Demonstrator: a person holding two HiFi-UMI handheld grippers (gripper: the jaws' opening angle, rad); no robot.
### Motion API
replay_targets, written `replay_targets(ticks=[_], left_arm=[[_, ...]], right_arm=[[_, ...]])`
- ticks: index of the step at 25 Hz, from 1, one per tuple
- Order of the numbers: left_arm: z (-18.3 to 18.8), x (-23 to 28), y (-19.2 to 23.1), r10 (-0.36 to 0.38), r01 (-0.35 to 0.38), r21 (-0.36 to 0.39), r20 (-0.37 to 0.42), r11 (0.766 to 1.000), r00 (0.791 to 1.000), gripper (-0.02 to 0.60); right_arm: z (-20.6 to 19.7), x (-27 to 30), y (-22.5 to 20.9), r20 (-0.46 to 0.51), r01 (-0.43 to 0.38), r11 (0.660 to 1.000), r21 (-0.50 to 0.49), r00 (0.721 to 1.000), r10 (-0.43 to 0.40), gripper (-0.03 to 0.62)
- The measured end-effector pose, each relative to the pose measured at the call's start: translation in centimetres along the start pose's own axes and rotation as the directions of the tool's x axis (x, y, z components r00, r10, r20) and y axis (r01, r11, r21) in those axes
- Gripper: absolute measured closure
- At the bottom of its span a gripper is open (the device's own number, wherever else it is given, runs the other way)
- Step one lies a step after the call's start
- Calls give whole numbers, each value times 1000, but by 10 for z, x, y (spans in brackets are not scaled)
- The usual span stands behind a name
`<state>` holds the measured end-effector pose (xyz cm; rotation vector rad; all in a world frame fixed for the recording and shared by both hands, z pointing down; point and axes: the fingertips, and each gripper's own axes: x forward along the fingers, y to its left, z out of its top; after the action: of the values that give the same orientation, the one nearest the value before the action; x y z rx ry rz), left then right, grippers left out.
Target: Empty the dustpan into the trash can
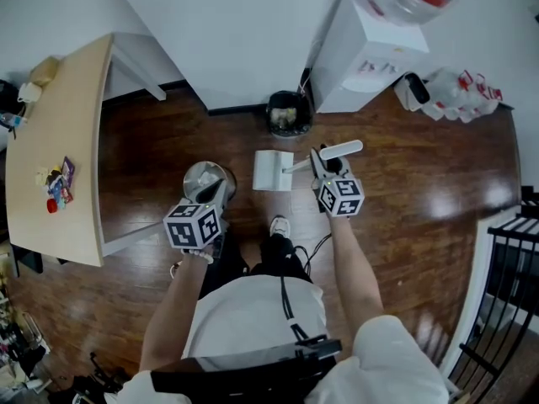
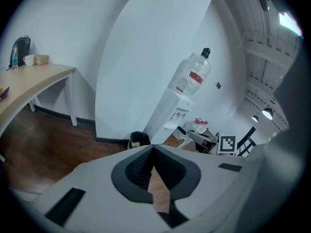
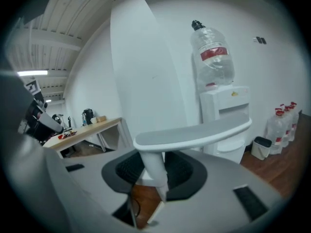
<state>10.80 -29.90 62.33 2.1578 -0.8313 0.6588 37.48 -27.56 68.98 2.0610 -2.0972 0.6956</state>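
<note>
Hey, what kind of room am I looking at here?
Likely an office break area: a water cooler with a bottle on top stands by the white wall, spare water bottles sit beside it, and a wooden desk holds small items.

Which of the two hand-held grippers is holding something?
The right hand-held gripper: its jaws clamp the white dustpan handle. The left hand-held gripper has nothing between its jaws.

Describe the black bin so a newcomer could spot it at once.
Find the white water dispenser against the far wall. The black bin stands on the wooden floor at its base, on its left in the head view. Unlike the grey round container nearer the person, it is dark.
</note>
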Motion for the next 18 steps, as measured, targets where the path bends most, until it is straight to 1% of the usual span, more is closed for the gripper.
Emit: replay_targets(ticks=[2,4,10,12,18], left_arm=[[-2,2,1,1,-1,-1,-6,1000,1000,586],[-3,5,-2,-3,3,1,-11,1000,1000,586],[-3,14,-22,-24,24,20,-19,1000,1000,586],[-4,15,-28,-25,26,26,-21,999,999,586],[-10,22,-42,-18,19,40,-30,999,999,586]], right_arm=[[-2,3,-6,-26,-16,1000,-18,1000,16,461],[-5,2,-17,-45,-5,1000,-11,999,4,460],[-17,-12,-59,-62,82,992,95,995,-76,393],[-21,-16,-71,-62,98,988,122,994,-91,380],[-25,-24,-84,-62,92,987,135,995,-85,357]])
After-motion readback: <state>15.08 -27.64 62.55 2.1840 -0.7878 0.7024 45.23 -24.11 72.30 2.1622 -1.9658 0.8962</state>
